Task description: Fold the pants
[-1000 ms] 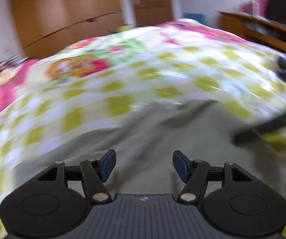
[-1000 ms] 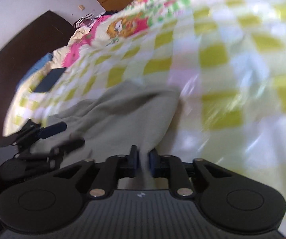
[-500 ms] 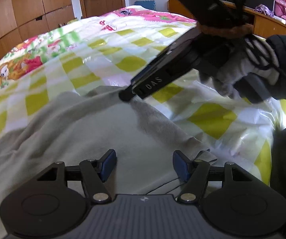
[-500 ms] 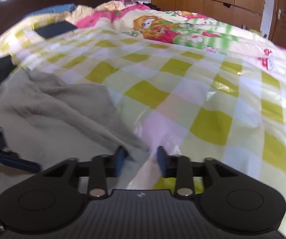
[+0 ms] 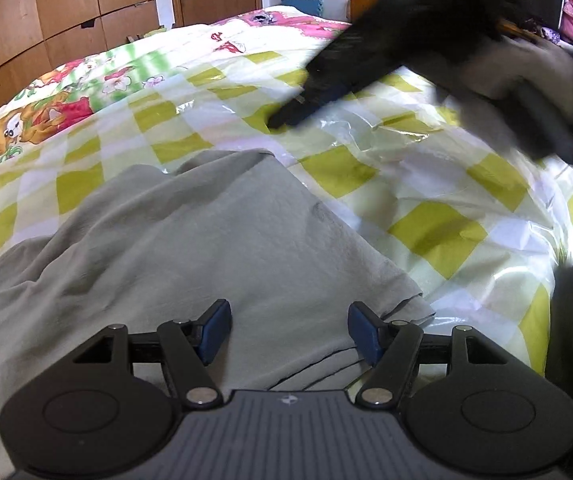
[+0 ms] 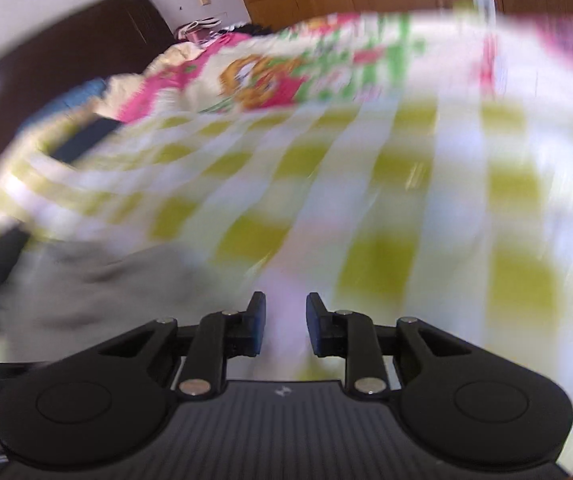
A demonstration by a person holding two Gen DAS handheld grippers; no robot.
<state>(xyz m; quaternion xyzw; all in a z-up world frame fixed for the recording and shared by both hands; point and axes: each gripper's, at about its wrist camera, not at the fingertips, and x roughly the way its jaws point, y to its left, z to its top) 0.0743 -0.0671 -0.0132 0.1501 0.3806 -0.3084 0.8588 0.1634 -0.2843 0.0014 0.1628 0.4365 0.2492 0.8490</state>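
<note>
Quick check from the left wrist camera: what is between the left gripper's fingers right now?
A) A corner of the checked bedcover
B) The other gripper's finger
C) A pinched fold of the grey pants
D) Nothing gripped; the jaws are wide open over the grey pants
D: the left gripper has its blue pads spread far apart, with the grey pants lying flat beneath the gap on the checked bedcover, not pinched.

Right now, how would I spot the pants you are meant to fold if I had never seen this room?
Find the bed covered by a yellow-and-white checked plastic sheet. On its near side lies a plain grey soft cloth garment, rumpled, right under the open left gripper. It is the only unpatterned, matte fabric on that glossy checked cover.
</note>
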